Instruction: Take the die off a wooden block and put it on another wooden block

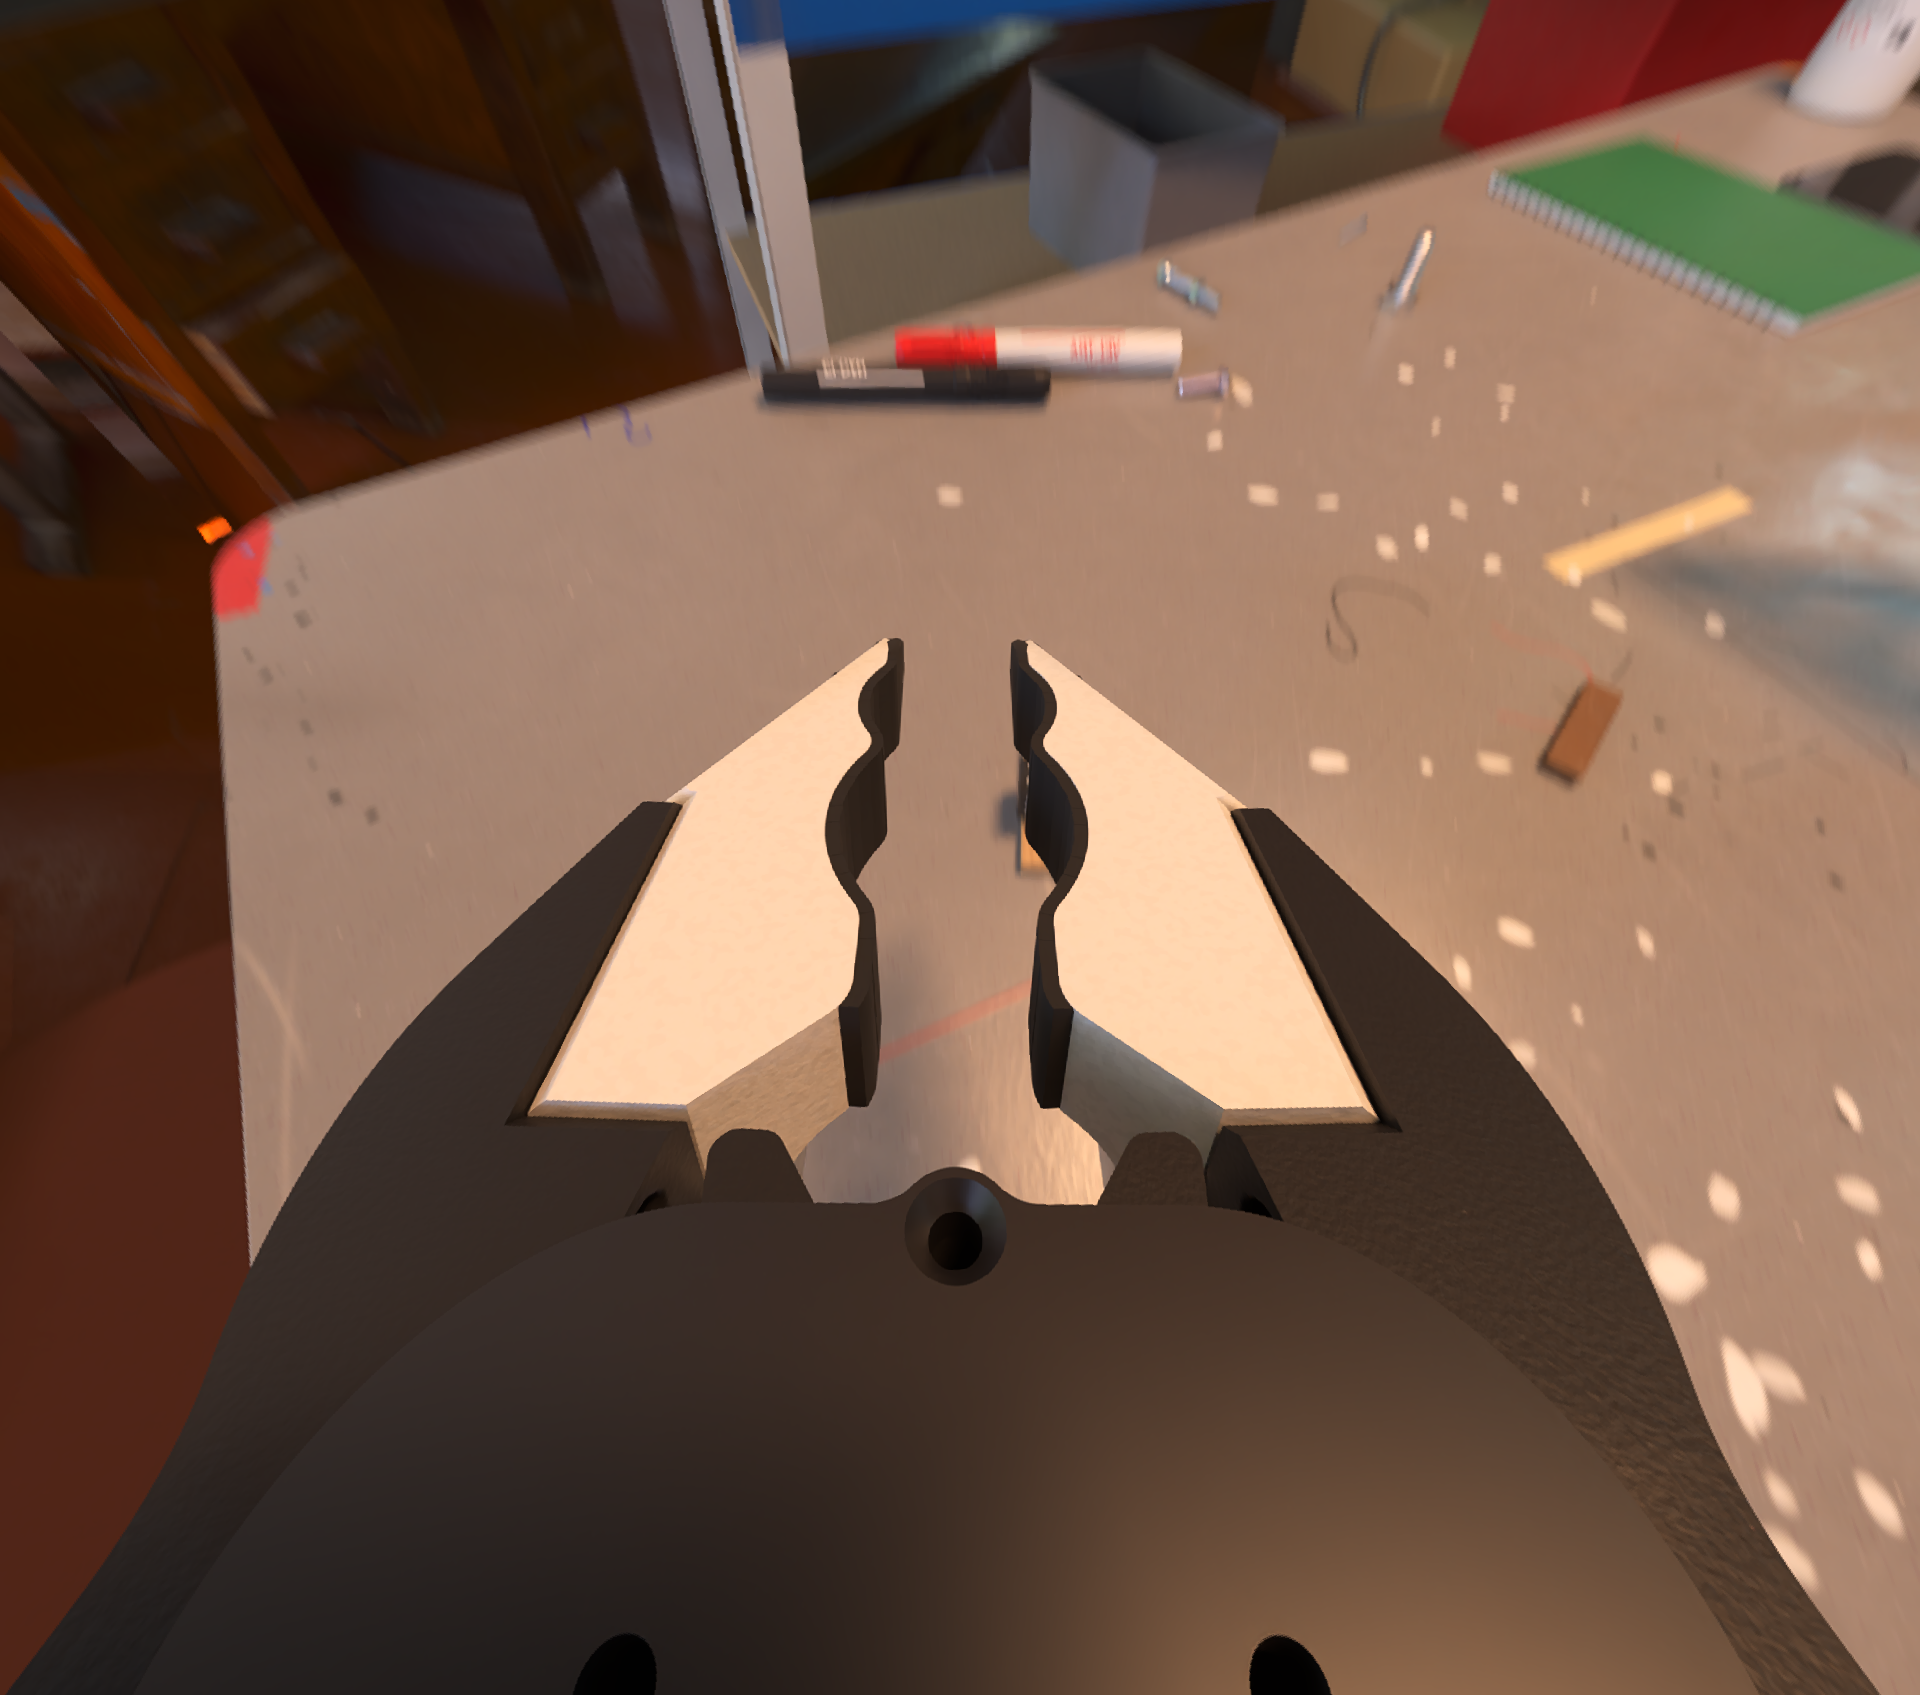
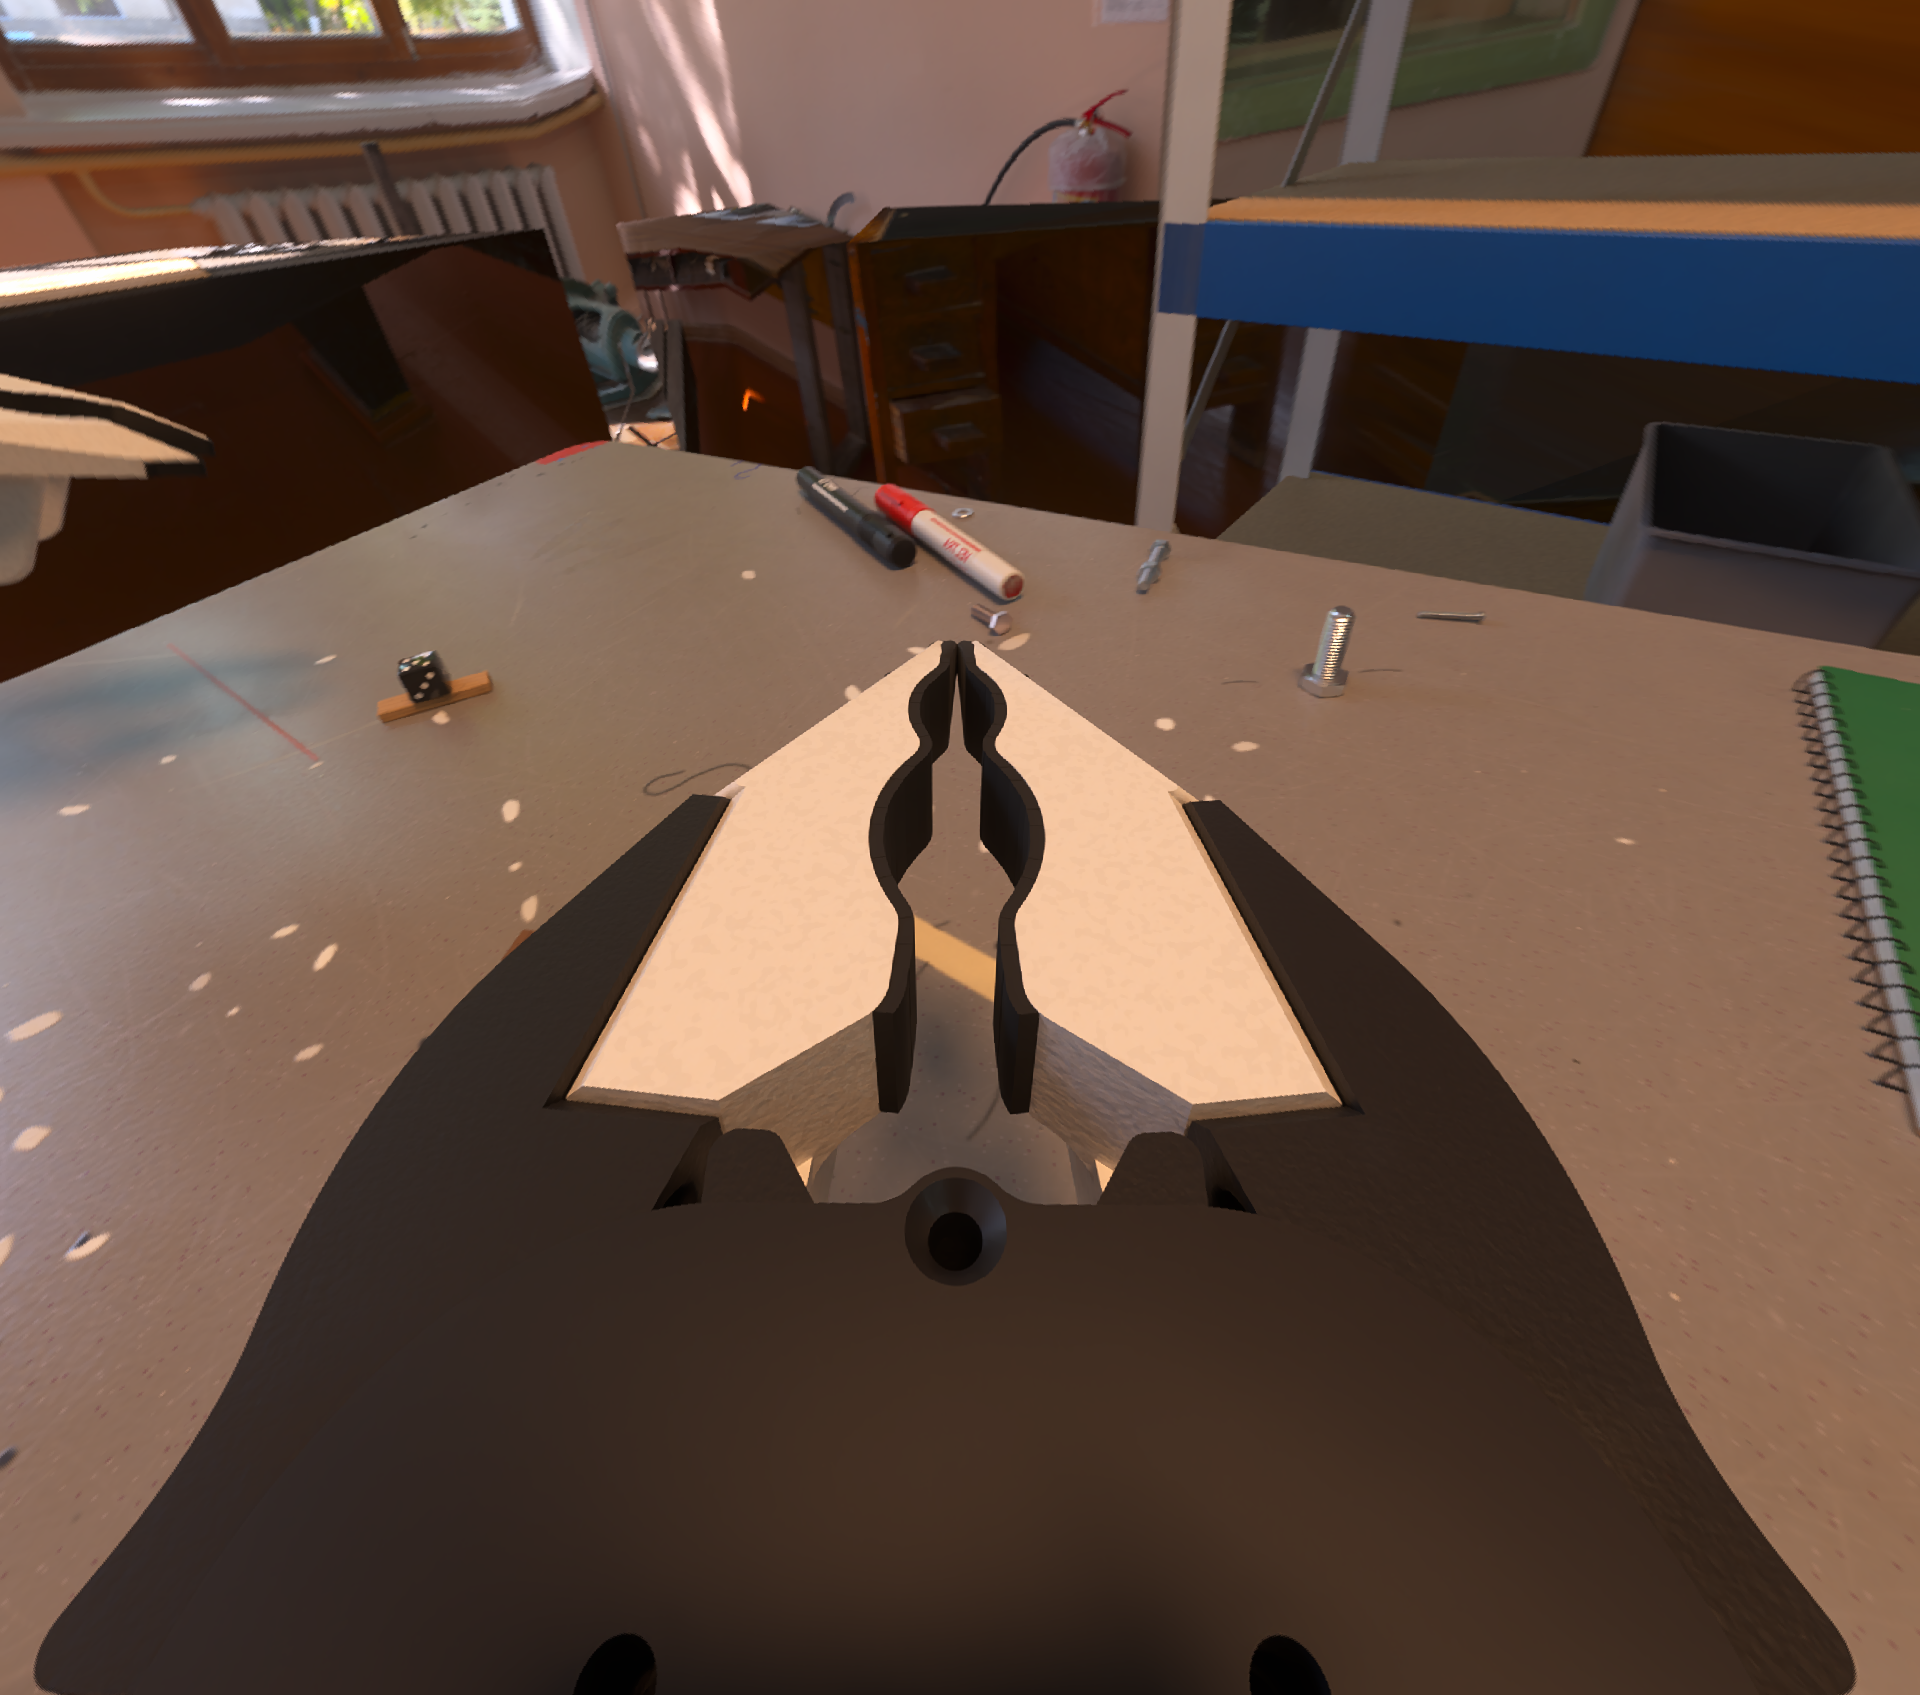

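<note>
In the right wrist view a black die [image 2: 421, 674] with white pips sits on a thin light wooden block [image 2: 457, 693] at the table's left, well left of my right gripper [image 2: 956, 650], which is shut and empty. Another light wooden piece [image 2: 951, 949] shows on the table under its fingers. My left gripper [image 1: 957, 653] is open and empty above the table. A small dark thing on a bit of wood [image 1: 1031, 861] peeks out behind its right finger, mostly hidden. A brown wooden block [image 1: 1579, 731] and a pale wooden strip [image 1: 1647, 533] lie to its right.
A black marker [image 2: 852, 518] and a red marker [image 2: 951, 544] lie at the table's far edge, with bolts [image 2: 1328, 653] nearby. A green spiral notebook [image 2: 1870, 814] lies at the right. A grey bin [image 2: 1756, 523] and a shelf post [image 2: 1174, 191] stand beyond the table.
</note>
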Robot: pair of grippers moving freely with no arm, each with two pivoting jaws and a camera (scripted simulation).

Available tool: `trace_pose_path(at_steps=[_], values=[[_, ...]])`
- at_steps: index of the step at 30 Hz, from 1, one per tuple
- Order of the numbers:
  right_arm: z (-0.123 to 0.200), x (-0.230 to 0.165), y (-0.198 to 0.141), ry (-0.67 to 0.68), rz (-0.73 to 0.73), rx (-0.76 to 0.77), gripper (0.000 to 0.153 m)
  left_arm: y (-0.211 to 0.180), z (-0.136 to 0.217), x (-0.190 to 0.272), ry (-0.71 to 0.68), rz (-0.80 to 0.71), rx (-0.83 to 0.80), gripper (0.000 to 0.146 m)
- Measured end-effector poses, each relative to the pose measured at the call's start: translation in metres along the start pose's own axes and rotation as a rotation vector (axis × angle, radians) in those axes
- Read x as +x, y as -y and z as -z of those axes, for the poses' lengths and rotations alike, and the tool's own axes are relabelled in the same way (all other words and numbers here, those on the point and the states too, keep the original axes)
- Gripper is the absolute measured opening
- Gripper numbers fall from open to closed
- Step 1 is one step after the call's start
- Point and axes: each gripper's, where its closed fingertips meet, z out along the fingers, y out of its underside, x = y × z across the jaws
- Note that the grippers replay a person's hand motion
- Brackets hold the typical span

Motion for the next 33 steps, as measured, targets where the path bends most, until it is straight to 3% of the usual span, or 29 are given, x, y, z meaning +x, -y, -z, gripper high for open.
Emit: trace_pose_path(at_steps=[5, 11, 22, 25, 33], values=[[-0.008, -0.013, -0.010, 0.052, 0.018, -0.053, 0.000, -0.054, -0.014, 0.017, -0.055, -0.058, -0.291, 0.038], [-0.007, -0.016, -0.019, 0.069, 0.004, -0.097, 0.000, -0.083, -0.054, 0.031, -0.044, -0.090, -0.498, 0.052], [-0.004, -0.011, -0.024, 0.118, -0.154, -0.140, 0.000, -0.088, -0.069, 0.029, -0.035, -0.038, -0.660, 0.028], [-0.003, -0.010, -0.025, 0.122, -0.175, -0.149, 0.000, -0.089, -0.068, 0.027, -0.043, -0.034, -0.679, 0.016], [-0.004, -0.011, -0.027, 0.115, -0.157, -0.160, 0.000, -0.087, -0.065, 0.031, -0.045, -0.157, -0.638, 0.016]])
